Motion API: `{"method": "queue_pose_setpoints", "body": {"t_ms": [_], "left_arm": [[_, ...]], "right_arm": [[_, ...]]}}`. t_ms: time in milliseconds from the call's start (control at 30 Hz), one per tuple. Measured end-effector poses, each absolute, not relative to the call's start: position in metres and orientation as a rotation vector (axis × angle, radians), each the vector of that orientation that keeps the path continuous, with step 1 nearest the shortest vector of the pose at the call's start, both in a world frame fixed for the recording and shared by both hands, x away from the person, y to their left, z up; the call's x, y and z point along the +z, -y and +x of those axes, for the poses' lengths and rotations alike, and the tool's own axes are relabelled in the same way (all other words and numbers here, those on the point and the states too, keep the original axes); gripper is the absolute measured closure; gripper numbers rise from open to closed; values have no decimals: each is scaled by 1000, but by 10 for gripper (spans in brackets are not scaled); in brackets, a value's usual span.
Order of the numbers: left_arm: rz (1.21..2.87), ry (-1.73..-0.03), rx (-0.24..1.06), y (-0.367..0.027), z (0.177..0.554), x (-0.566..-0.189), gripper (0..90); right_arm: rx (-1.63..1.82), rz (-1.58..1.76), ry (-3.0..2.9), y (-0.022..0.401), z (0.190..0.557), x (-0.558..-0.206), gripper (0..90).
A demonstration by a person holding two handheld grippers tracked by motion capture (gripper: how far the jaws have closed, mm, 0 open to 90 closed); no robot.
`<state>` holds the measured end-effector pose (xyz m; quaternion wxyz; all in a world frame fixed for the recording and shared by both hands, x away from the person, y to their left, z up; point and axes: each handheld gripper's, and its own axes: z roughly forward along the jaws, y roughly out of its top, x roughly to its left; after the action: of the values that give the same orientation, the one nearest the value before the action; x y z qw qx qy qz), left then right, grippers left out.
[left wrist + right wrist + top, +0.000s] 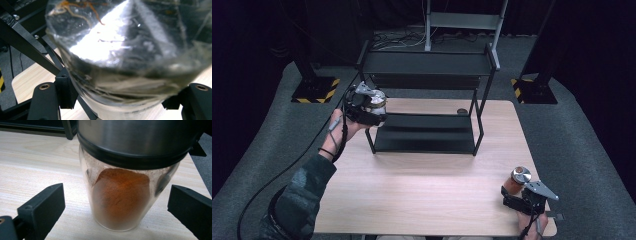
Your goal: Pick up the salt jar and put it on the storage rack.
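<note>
My left gripper is held up beside the left post of a black two-shelf rack, shut on a clear glass jar with a silvery top. In the left gripper view the jar stands close up, orange strands show inside it, and the jaws press on its sides. My right gripper rests near the table's front right corner. It is open, with a spice jar of orange-brown powder and a metal lid between its jaws, and a gap on both sides. The spice jar stands upright on the table.
The rack stands at the back of the wooden table, its lower shelf bare and dark. A small dark round object lies on the table behind that shelf. Grey carpet and black stands surround the table.
</note>
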<state>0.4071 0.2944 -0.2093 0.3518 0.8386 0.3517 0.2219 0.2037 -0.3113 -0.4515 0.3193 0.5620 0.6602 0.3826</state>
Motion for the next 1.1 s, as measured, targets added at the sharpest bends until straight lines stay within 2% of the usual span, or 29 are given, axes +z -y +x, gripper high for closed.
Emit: {"method": "queue_pose_setpoints", "body": {"t_ms": [1100], "left_arm": [[2142,-920,621,-290,417,-173,306]], "right_arm": [[1002,1477,-1742,311,205,-451,0]]}}
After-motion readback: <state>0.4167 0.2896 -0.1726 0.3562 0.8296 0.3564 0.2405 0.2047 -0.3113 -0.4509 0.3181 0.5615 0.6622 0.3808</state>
